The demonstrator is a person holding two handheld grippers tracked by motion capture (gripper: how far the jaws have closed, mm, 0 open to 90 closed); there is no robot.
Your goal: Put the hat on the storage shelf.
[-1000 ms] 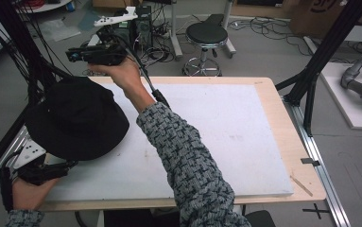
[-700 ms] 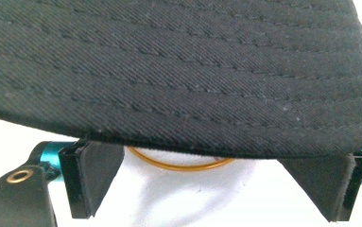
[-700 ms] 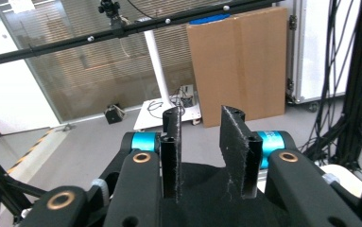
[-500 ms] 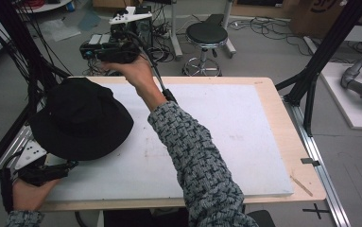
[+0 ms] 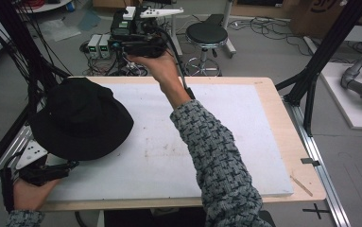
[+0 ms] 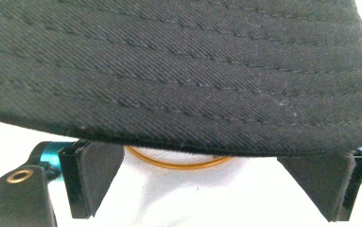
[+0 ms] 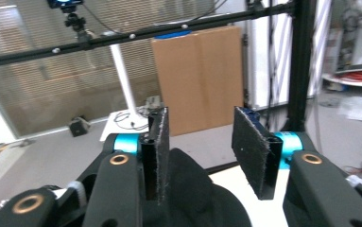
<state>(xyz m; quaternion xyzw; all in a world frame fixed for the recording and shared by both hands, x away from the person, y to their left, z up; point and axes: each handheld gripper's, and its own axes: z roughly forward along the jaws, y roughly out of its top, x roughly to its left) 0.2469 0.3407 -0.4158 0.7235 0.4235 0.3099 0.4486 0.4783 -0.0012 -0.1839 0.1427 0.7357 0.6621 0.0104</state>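
A black brimmed hat (image 5: 81,118) lies crown up on the left part of the white board (image 5: 235,137). My left gripper (image 5: 51,171) rests at the table's near left corner, open, right at the hat's near brim. In the left gripper view the brim (image 6: 178,80) hangs over the wide-spread jaws of the left gripper (image 6: 207,155), and an orange ring (image 6: 178,164) shows under it. My right gripper (image 5: 133,47) is held high over the far table edge, open and holding nothing. In the right gripper view the right gripper (image 7: 201,118) stands above the hat (image 7: 193,189).
A black stool (image 5: 207,34) and electronics boxes (image 5: 98,45) stand on the floor beyond the table. Black frame posts rise at the left (image 5: 8,71) and right (image 5: 311,90). A small wooden stick (image 5: 301,185) lies on the table's right margin.
My right gripper has moved to the right and farther back, away from the hat, staying open. The left gripper and the hat have stayed where they were.
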